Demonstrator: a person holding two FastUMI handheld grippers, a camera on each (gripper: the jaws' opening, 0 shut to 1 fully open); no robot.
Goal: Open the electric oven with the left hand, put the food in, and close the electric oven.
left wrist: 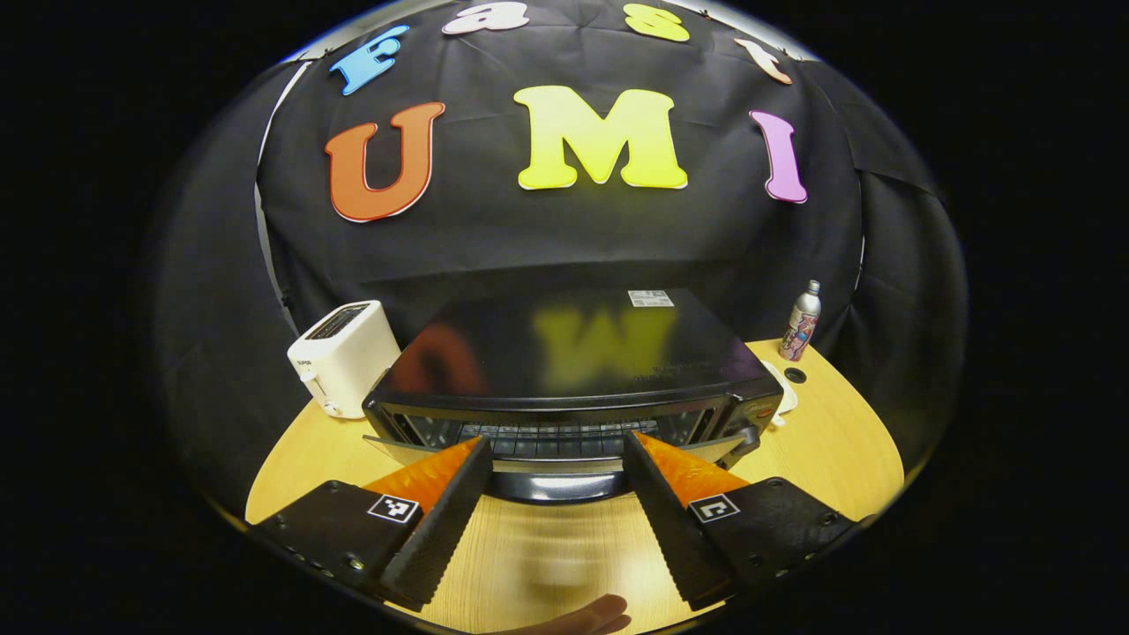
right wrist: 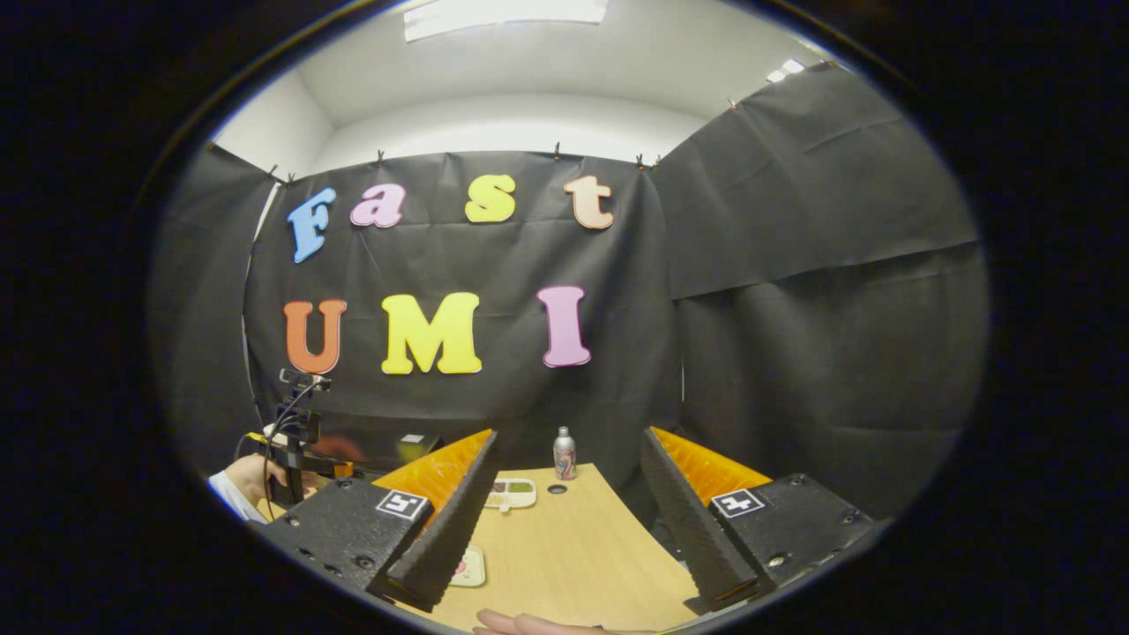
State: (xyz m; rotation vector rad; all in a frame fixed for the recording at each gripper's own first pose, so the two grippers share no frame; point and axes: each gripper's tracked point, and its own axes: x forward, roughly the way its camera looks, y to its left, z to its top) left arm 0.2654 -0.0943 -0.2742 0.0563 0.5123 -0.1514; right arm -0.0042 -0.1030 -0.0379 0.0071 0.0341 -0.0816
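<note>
The electric oven is a wide, boxy black appliance with a glossy flat top that mirrors the wall behind it. It stands at the middle of the round, pale wood-grain table, directly ahead of the left gripper. Its door is tipped a little way out at the top, and a metal wire rack with thin parallel bars shows through the gap. A curved dark handle runs along the door's front edge, lying between the two fingers. The left gripper's jaws are spread wide, one ridged wedge-shaped finger on either side of the handle; whether they touch the door cannot be told, and they pinch nothing.

To the oven's left sits a white, smooth-sided toaster with rounded corners and a slot on top. To its right, near the table's far edge, stands a slim metallic bottle with a printed wrap.

In the right gripper view, the right gripper hangs above the table with its jaws wide apart and nothing between them. Beyond it lies a small pale tray of food, with a small dark hole in the tabletop beside it. A fingertip shows at the bottom edge.
</note>
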